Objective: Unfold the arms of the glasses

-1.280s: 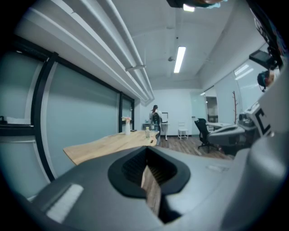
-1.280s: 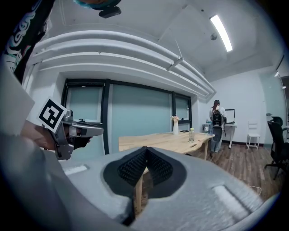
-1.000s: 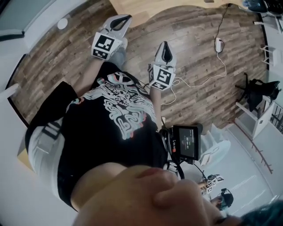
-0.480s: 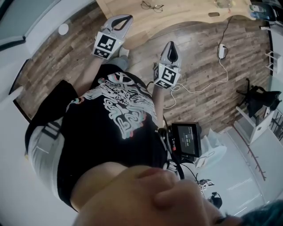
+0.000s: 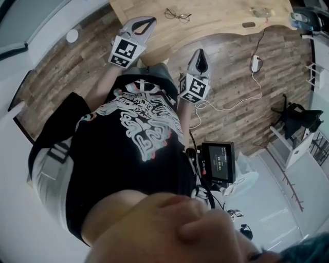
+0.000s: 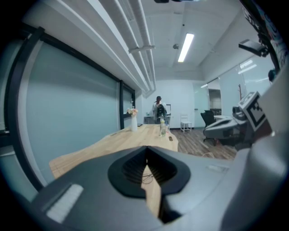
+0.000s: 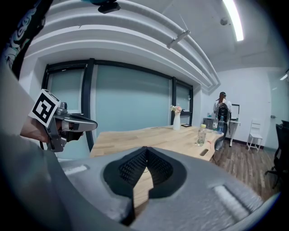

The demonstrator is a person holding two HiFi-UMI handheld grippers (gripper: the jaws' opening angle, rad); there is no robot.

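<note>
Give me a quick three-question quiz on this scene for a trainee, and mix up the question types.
1. True or false: the glasses are held in the left hand-held gripper.
2. Multiple choice: the glasses lie on A) the wooden table, B) the floor, C) a chair.
3. Short answer: how do the jaws of the right hand-held gripper stand?

Key:
1. False. The glasses lie apart from both hand-held grippers.
2. A.
3. Together, with nothing between them.
</note>
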